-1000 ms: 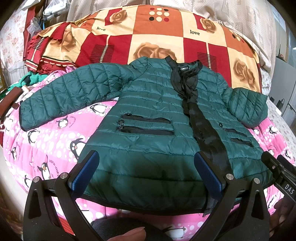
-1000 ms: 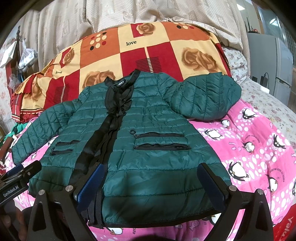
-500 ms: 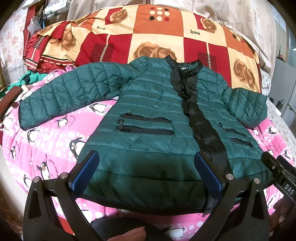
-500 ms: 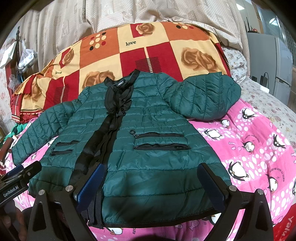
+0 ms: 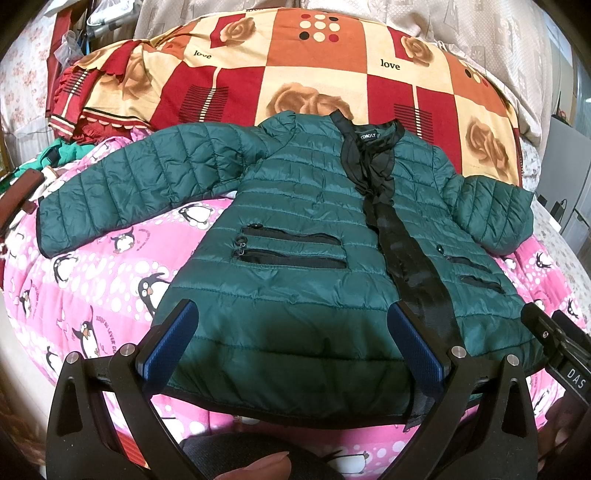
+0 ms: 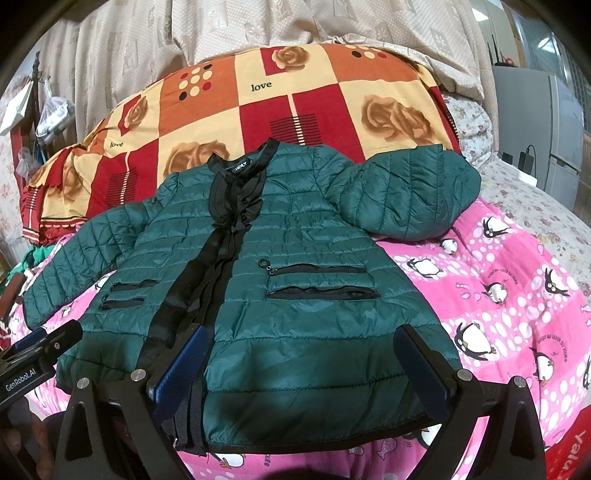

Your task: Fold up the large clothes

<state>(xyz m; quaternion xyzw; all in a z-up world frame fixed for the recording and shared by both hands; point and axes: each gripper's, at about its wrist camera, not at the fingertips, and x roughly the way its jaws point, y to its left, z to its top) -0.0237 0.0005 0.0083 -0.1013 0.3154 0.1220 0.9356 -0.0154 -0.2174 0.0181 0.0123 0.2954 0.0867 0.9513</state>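
Observation:
A dark green quilted jacket (image 5: 295, 229) (image 6: 303, 258) with a black front placket lies face up on a pink penguin blanket (image 5: 92, 280) (image 6: 517, 288). Its left sleeve (image 5: 133, 184) stretches out flat; its right sleeve (image 6: 410, 192) is bent back on itself. My left gripper (image 5: 293, 341) hovers open over the jacket's lower hem on the left half. My right gripper (image 6: 301, 363) is open above the hem on the right half. Neither holds any cloth. Each gripper's tip shows at the edge of the other's view.
A red, orange and cream patchwork quilt (image 5: 314, 74) (image 6: 295, 96) lies behind the jacket. Beige curtains (image 6: 295, 26) hang at the back. Clutter and green cloth (image 5: 55, 158) sit at far left. A grey appliance (image 6: 535, 122) stands at far right. A fingertip (image 5: 258, 469) shows at the bottom.
The left wrist view has shifted slightly; the jacket and both grippers stay as they were.

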